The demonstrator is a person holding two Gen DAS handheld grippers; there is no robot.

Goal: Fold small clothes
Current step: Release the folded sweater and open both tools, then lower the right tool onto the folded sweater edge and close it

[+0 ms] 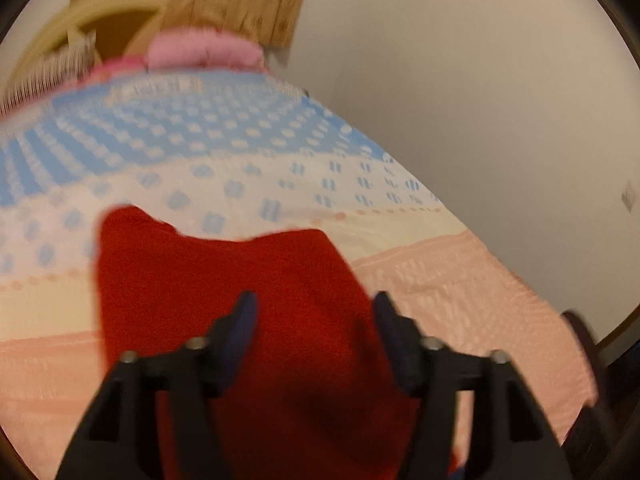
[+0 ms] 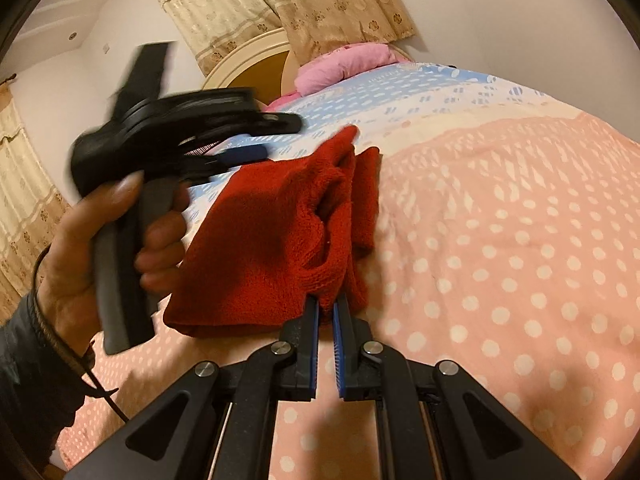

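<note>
A small red knit garment [image 2: 260,240] lies bunched and partly folded on the bed; in the left wrist view the garment [image 1: 248,280] fills the lower middle. My right gripper [image 2: 327,306] is shut on its near edge, pinching a fold of red knit between the blue pads. My left gripper [image 1: 316,310] hovers over the garment with its fingers wide apart, open, and the cloth lies beneath the gap without being pressed. In the right wrist view the left gripper [image 2: 274,138] is at the left, held by a person's hand [image 2: 80,240] above the garment's far left side.
The bedspread [image 2: 500,240] is pink with white dots near me and blue and white [image 2: 400,92] farther away. A pink pillow [image 2: 348,64] lies by the rounded headboard [image 2: 248,60]. Curtains [image 2: 280,4] hang behind, and a plain wall [image 1: 480,80] stands on the right.
</note>
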